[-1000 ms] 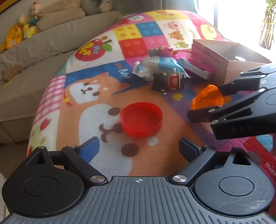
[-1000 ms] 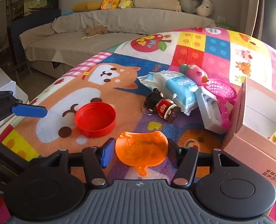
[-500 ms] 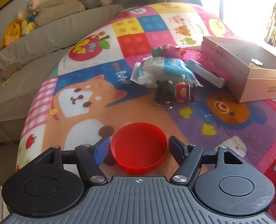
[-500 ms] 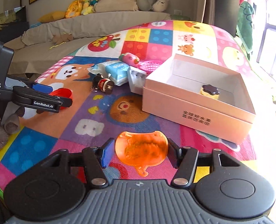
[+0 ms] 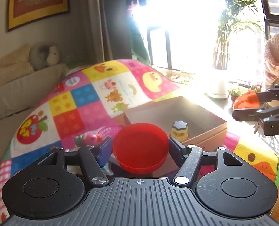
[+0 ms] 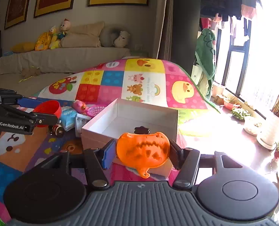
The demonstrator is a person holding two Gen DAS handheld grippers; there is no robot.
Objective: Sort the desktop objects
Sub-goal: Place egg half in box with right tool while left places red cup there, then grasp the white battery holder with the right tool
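Room: bright living room, sofa with plush toys, plants by the window.
Surface: counter [image 6: 149, 79] under a colourful cartoon mat.
Left gripper [image 5: 139, 148]: fingers just closed, clamped on the red lid [image 5: 140, 147], lifted near the box [image 6: 128, 120].
Right gripper [image 6: 142, 153]: fingers grasp the orange pumpkin piece [image 6: 143, 151], before the box.
Done: 1 small toy [image 5: 179, 130] lies inside the box.
Left: wipes pack [image 6: 68, 117], pink toy [image 6: 79, 106], pink basket [image 6: 94, 110] wait on the mat.

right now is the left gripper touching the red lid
Touching. The left wrist view shows the left gripper with both fingers pressed against the sides of the red lid, holding it clear of the mat.
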